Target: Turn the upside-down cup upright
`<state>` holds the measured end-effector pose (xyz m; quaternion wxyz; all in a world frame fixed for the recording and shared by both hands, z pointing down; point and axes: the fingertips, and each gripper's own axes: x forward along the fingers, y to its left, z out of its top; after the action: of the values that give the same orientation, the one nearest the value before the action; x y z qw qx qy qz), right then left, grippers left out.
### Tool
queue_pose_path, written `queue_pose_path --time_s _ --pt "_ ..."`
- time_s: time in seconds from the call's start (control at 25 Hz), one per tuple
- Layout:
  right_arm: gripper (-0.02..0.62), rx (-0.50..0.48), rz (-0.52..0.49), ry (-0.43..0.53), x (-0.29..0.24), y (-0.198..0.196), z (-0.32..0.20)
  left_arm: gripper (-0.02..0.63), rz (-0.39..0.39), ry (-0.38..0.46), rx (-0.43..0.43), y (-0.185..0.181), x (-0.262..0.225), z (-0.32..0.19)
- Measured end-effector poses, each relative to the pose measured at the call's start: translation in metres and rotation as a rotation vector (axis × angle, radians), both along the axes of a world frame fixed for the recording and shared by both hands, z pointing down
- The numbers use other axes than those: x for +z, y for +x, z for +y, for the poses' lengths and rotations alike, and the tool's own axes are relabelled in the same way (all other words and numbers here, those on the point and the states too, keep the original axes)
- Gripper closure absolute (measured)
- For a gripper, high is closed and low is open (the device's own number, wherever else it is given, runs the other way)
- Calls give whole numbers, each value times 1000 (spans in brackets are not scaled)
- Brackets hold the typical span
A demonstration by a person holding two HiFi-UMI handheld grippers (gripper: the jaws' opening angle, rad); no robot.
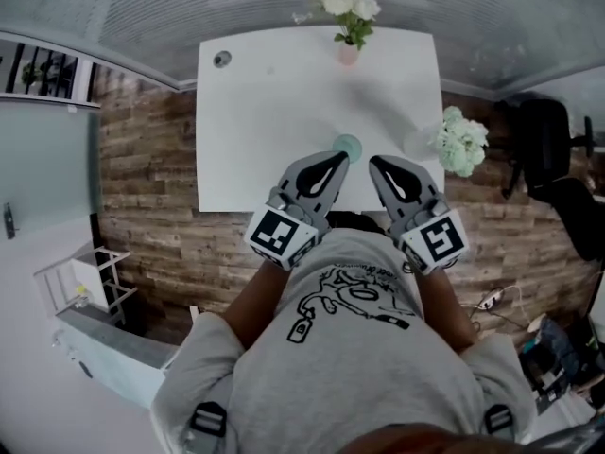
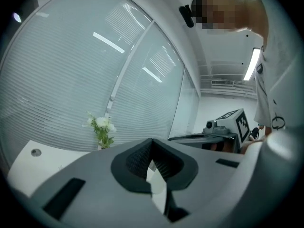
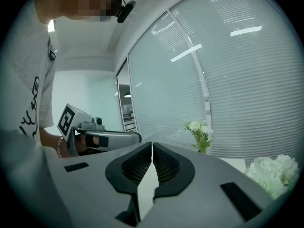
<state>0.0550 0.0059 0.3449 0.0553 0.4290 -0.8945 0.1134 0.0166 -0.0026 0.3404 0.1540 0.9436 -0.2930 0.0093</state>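
Observation:
A pale green cup stands on the white table near its front edge; from above I cannot tell which way up it is. My left gripper hangs over the table's near edge, its tip just left of the cup, jaws shut with nothing between them. My right gripper is held level with it, just right of the cup, also shut and empty. Each gripper shows in the other's view, the right gripper and the left gripper. The cup is hidden in both gripper views.
A pink vase with white flowers stands at the table's far edge. A bunch of white flowers sits at the right edge. A round grommet is in the far left corner. A black chair is to the right.

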Motion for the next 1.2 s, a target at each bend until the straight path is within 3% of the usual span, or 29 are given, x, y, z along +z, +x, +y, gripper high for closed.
queue_pose_path --time_s 0.52,1.2 --pt "556 -5 -12 76 -57 -8 3 603 11 102 -11 1 -58 8" --pt "558 7 -15 107 -73 -10 8 603 27 144 -14 2 -73 16"
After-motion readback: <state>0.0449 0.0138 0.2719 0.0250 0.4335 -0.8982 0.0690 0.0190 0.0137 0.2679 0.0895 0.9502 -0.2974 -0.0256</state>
